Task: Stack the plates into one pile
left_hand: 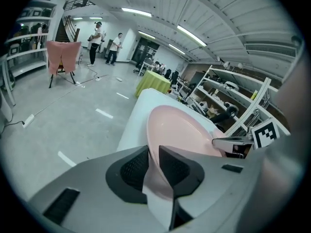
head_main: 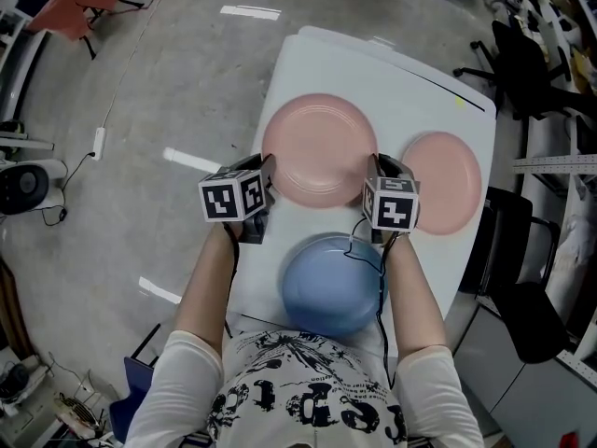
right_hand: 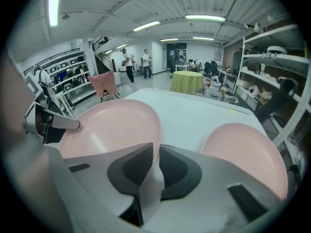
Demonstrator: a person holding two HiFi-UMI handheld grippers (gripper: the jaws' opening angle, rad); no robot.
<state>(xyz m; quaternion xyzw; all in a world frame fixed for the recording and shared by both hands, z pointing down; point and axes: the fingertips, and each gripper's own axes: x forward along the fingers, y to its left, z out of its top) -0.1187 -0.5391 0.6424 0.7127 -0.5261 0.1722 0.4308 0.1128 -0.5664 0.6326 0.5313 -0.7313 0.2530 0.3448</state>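
Note:
A large pink plate [head_main: 320,147] lies in the middle of the white table [head_main: 410,91]. My left gripper [head_main: 269,171] is at its left rim and my right gripper [head_main: 376,171] at its right rim. In the left gripper view the plate's [left_hand: 180,130] rim runs between the jaws of the left gripper [left_hand: 153,166], which press on it. The right gripper view shows the same plate [right_hand: 112,127] pinched at its edge by the right gripper [right_hand: 156,166]. A smaller pink plate [head_main: 443,183] lies to the right, and a blue plate [head_main: 331,286] sits nearest to me.
The table's left edge drops to bare grey floor. Black office chairs [head_main: 522,63] and a shelf stand close along the table's right side. A pink-draped stand [head_main: 79,7] is far off at the back left.

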